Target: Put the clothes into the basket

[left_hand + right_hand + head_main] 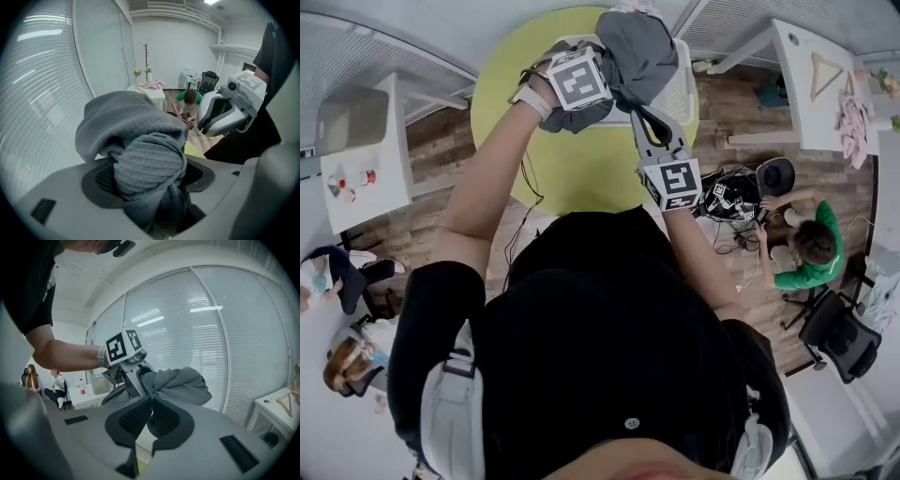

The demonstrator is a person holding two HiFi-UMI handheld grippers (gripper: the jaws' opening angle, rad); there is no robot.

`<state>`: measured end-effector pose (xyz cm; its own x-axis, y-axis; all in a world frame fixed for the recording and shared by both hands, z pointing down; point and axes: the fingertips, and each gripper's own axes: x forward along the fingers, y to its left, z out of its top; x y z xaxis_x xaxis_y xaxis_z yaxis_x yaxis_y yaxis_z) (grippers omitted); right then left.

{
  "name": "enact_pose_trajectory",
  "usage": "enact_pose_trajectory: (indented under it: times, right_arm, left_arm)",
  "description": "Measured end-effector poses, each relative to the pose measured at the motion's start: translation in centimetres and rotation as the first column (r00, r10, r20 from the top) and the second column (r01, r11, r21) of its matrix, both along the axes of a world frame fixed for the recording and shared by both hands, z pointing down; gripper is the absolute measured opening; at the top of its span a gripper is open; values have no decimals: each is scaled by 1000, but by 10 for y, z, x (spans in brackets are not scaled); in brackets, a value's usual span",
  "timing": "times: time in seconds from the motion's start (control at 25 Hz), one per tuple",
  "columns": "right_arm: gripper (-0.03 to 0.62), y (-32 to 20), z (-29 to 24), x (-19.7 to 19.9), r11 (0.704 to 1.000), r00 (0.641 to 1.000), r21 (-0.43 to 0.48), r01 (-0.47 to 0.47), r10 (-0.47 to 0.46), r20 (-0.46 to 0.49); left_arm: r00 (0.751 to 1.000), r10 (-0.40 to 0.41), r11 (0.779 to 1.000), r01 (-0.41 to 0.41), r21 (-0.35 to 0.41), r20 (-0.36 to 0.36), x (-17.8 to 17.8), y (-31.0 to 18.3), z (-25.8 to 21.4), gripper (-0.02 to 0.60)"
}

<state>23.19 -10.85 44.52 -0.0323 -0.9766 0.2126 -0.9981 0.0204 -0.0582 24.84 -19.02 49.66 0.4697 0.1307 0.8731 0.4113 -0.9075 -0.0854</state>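
Clothes (637, 47), one grey bundle, hang over the white basket (684, 89) at the far side in the head view. I'd center and lower them before letting go, or a loose end drapes the rim. Left gripper (598, 82) is on an outstretched arm, right gripper (639, 114) nearer, elbow bent. Left gripper view: jaws clamped on a fat wad, tipped steeply down. Right gripper view: jaws pinch a thin edge, roughly level.
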Motion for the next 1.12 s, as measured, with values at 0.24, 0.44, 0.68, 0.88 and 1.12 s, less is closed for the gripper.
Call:
enact_pose_trajectory:
  times: [0.24,0.44,0.68,0.88,1.12]
  right_arm:
    - [28,20,10,33,997,997,-16,-70,70,12]
    - [28,30,21,56,994,994,-33,-108,109,29]
    - [28,32,35,69,991,991,-55,-119,121,51]
    - [28,23,44,71,991,992,-76,-107,112,61]
    - [28,16,61,72,990,992,-108,-94,101,70]
  left_arm:
    - [995,86,996,-85,-10,51,37,15,24,353]
    - [983,167,985,-170,36,81,58,18,55,353]
    - [973,174,984,-176,-3,154,57,24,106,353]
    - [965,177,984,-176,-23,196,47,19,142,354]
    - [948,195,981,-189,-48,252,34,18,187,357]
